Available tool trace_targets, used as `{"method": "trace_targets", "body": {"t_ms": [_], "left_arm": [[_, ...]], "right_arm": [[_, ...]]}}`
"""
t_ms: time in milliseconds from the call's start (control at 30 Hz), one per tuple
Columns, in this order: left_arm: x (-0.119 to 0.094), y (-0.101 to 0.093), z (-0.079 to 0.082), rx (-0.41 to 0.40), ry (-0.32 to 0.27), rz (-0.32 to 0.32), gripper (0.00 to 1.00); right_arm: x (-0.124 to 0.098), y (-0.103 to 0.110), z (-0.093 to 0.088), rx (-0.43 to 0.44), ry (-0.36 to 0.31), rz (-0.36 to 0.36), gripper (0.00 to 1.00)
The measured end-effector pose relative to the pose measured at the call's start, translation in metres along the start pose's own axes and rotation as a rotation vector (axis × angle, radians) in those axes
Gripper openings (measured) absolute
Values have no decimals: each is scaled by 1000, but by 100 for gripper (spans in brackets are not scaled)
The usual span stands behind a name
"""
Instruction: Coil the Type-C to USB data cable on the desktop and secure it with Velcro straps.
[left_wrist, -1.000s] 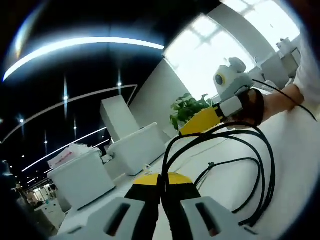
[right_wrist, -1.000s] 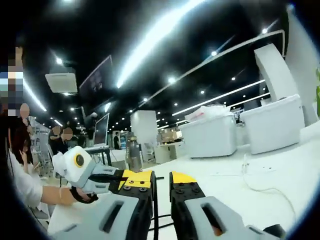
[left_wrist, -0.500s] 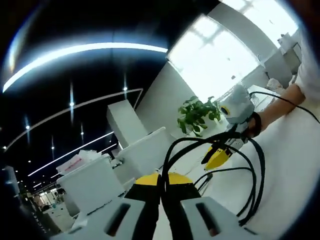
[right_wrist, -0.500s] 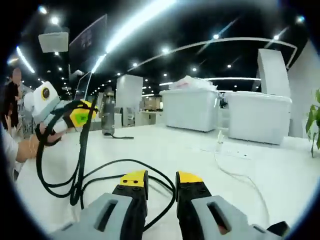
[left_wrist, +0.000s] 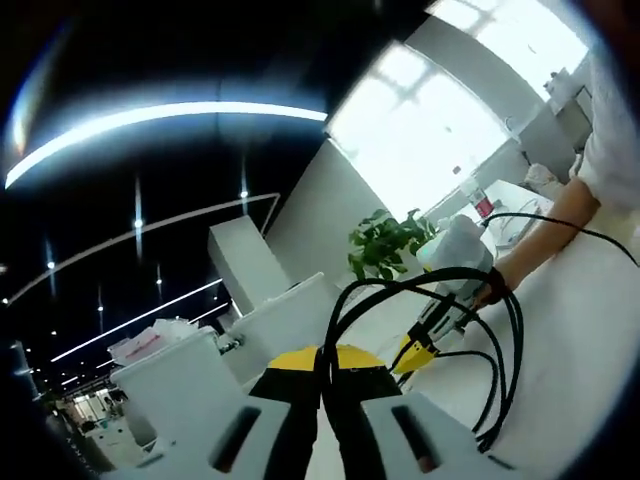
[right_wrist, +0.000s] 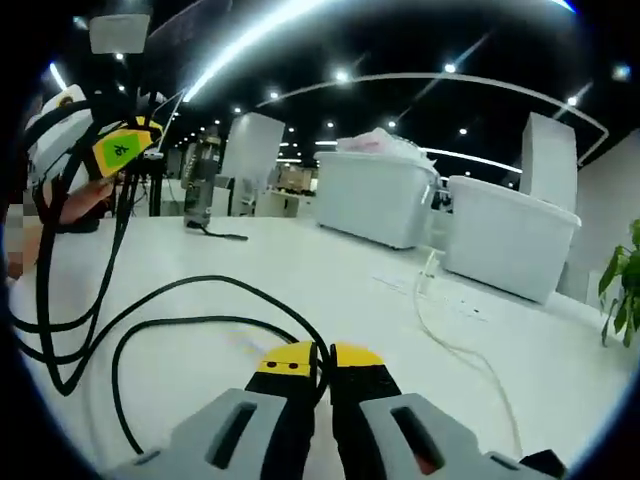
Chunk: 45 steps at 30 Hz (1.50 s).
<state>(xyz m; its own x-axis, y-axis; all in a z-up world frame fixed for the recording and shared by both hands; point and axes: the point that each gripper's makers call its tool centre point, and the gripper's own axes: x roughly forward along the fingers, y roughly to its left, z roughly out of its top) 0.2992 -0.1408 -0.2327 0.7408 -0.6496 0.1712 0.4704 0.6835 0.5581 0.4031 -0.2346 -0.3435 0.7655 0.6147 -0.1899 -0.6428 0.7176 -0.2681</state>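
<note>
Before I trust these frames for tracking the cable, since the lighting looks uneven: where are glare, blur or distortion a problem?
Left gripper view: the window is blown out white and the ceiling lights smear into streaks; the black cable stays crisp. Right gripper view: the white tabletop is evenly lit, fisheye bends the ceiling light strip, and the left gripper sits warped near the edge.

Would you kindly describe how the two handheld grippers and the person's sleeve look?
Each gripper, left gripper and right gripper, has grey moulded bodies and black jaws tipped yellow. Seen from the right gripper view, the left gripper carries a yellow tag with dark markings. The sleeve is white.
</note>
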Motion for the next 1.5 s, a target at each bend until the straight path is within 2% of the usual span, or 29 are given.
{"method": "trace_targets", "body": {"t_ms": [100,200,300,500,633,733,1000,1167,1267,1500], "left_arm": [[1,1,-6,-14,16,1,4],[3,1,-14,-29,39,5,4],[3,3,-19,-42,51,10,4],[5,7,-26,-10,72,32,4],[5,12,-34,41,95,57,4],[4,17,-34,88,105,82,4],[3,23,-36,177,118,128,5],[3,26,-41,193,130,141,6],[3,27,-41,194,131,147,7],[5,26,-41,179,119,140,10]], "right_arm": [[-7,1,18,-18,-59,-12,3],[-19,1,45,0,-157,-27,3],[-32,3,65,9,-227,-38,2],[-51,12,93,40,-328,-30,2],[-57,20,102,55,-359,-5,2],[-58,24,102,39,-359,3,2],[-62,34,109,63,-388,70,2],[-66,41,115,77,-417,115,2],[-68,47,118,113,-430,165,2],[-71,56,123,256,-452,304,2]]}}
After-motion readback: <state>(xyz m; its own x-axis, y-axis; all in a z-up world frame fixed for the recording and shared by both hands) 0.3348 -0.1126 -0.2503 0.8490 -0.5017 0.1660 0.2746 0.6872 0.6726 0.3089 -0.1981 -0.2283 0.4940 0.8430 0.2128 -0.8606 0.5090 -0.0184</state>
